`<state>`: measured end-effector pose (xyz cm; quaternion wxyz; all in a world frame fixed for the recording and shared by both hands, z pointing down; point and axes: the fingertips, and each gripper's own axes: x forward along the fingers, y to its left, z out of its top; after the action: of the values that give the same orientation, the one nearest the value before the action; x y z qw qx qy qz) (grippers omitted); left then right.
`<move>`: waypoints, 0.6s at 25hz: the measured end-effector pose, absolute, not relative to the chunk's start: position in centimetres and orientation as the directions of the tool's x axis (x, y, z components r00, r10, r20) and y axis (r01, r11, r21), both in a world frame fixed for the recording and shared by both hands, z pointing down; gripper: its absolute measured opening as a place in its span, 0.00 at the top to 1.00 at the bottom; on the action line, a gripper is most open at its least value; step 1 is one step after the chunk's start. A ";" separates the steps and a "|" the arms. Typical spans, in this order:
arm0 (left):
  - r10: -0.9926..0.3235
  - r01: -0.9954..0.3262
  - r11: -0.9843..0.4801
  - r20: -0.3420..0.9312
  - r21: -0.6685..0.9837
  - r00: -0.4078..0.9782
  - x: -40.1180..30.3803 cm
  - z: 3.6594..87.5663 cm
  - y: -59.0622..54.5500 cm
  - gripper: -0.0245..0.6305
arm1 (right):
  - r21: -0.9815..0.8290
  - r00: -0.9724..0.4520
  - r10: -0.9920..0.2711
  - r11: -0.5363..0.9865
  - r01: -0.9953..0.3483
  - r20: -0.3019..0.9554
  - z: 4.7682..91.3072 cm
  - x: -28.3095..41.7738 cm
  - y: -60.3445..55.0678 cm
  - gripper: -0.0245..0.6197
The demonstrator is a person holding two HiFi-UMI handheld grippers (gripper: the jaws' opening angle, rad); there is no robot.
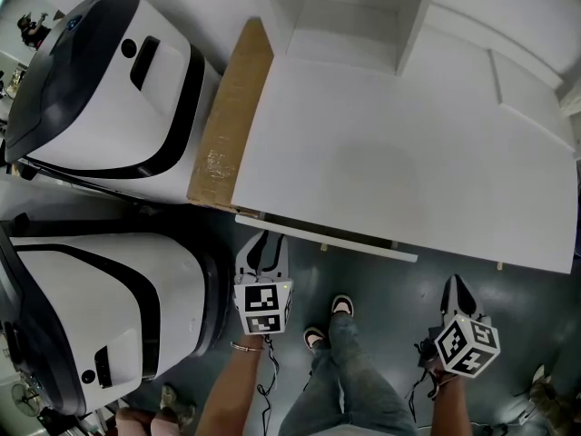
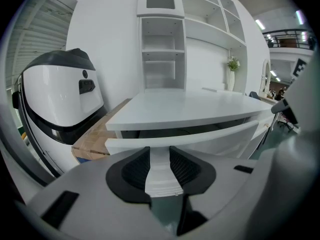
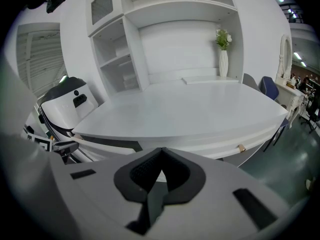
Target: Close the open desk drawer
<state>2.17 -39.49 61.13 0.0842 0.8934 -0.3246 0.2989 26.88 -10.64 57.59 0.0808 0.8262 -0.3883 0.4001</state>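
Jutting from the desk (image 1: 408, 153): the drawer (image 1: 327, 235), not yet shut. Its white front panel stands a little proud of the desk's front edge, under the left half of that edge, with a dark slot above it.
Left gripper (image 2: 160, 151): jaws well apart and gripping nothing, with only the drawer's white front showing in the gap between them. It points at the left end of the drawer front from the desk's front side. The tips seem to rest against the panel, though neither view makes the contact plain.
Right gripper (image 3: 161, 153): jaws closed tip to tip on nothing. It hangs just off the desk's front edge, toward the right half, apart from the drawer.
Marker cubes (image 1: 263, 309): 1 on each gripper, at the end away from the desk.
Shelf unit (image 1: 345, 12): white, with open compartments, rising at the desk's back edge.
Vase (image 3: 223, 59): slim and white, with a small plant, at the desk's back near its right end.
Board (image 1: 231, 116): brown and flat, running along the desk's left side.
Machines (image 1: 100, 89): 2 big white housings with black bands, left of the desk. 1 sits beside the board, the other (image 1: 109, 325) out past the desk's front-left corner.
Person: legs (image 1: 354, 380) and 2 shoes (image 1: 342, 305) on the grey floor (image 1: 381, 284) in front of the desk, between the grippers.
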 end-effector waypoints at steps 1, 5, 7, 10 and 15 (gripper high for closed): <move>-0.530 -0.632 -0.774 0.589 -0.044 0.609 2.3 61.2 -39.6 0.76 | -0.178 0.378 -0.578 -0.685 -0.707 0.724 57.6 26.9 -10.7 0.95; -0.533 -0.631 -0.774 0.588 -0.049 0.608 2.9 61.1 -40.1 0.76 | -0.181 0.374 -0.581 -0.682 -0.709 0.723 57.5 27.2 -10.6 0.95; -0.535 -0.632 -0.773 0.588 -0.052 0.607 3.3 61.1 -40.5 0.76 | -0.182 0.373 -0.580 -0.682 -0.708 0.724 57.6 27.3 -10.4 0.95; -0.542 -0.638 -0.768 0.584 -0.054 0.604 3.8 61.1 -41.0 0.76 | -0.183 0.371 -0.579 -0.682 -0.708 0.726 57.7 27.6 -10.3 0.95; -0.551 -0.649 -0.759 0.582 -0.052 0.597 4.0 61.1 -41.1 0.78 | -0.189 0.368 -0.584 -0.680 -0.709 0.723 57.6 27.6 -10.1 0.95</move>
<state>3.98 -41.08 61.08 0.0827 0.8899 -0.3372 0.2960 27.61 -10.06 57.62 0.0774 0.8234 -0.3926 0.4023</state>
